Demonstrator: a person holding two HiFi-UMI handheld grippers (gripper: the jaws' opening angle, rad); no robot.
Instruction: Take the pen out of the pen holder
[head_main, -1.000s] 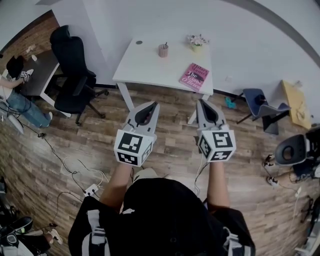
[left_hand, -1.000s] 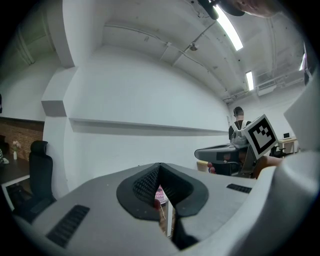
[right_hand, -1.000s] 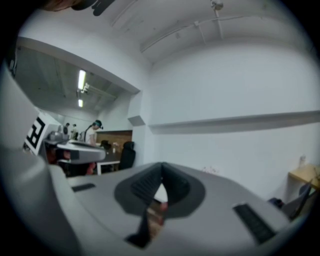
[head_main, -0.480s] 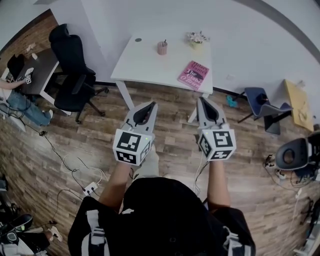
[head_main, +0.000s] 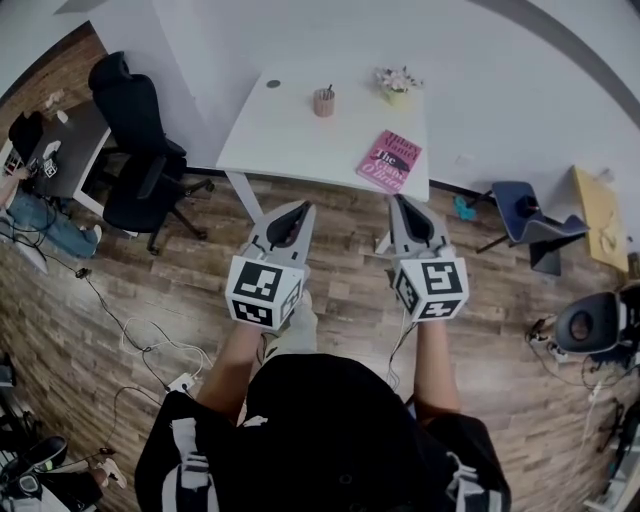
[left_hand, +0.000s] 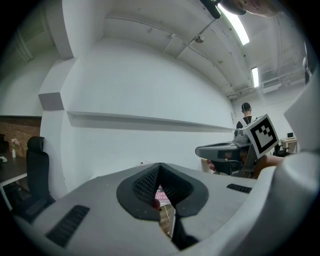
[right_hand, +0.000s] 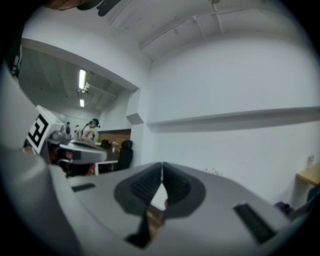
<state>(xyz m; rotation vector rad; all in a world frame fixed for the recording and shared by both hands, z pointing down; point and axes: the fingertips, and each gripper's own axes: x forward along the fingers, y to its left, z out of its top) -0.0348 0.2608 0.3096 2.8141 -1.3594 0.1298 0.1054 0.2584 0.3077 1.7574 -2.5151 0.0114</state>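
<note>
Head view, nearest first: both grippers are held out level, side by side but apart, over the wood floor (head_main: 330, 270) and short of the table. Left gripper (head_main: 303, 206): jaws fully together, nothing in them. Right gripper (head_main: 398, 199): same, pads meeting, empty. Each has its marker cube at the rear, left cube (head_main: 262, 291) & right cube (head_main: 432, 288).

Farther on is the white table (head_main: 290, 135) against the wall. A pink book (head_main: 389, 160) lies flat near its front right edge. Behind it, towards the back edge and about mid-table, is the pen holder (head_main: 324, 102), a small pinkish cup standing upright. The pen (head_main: 330, 90) is in it, long axis approx upright, free end up, leaning a bit to picture right. It's well apart from both grippers. A flower pot (head_main: 396, 86) sits just right of the holder. A black office chair (head_main: 140, 150) stands left of the table.

Views differ. Pen & holder are made out in the head view only. Left gripper view shows the closed pads w/ a sliver of the pink book in the gap beneath, the right gripper alongside, and a person (left_hand: 245, 114) far back. Right gripper view shows its pads shut, the left cube at its left edge, and the wall beyond.
</note>
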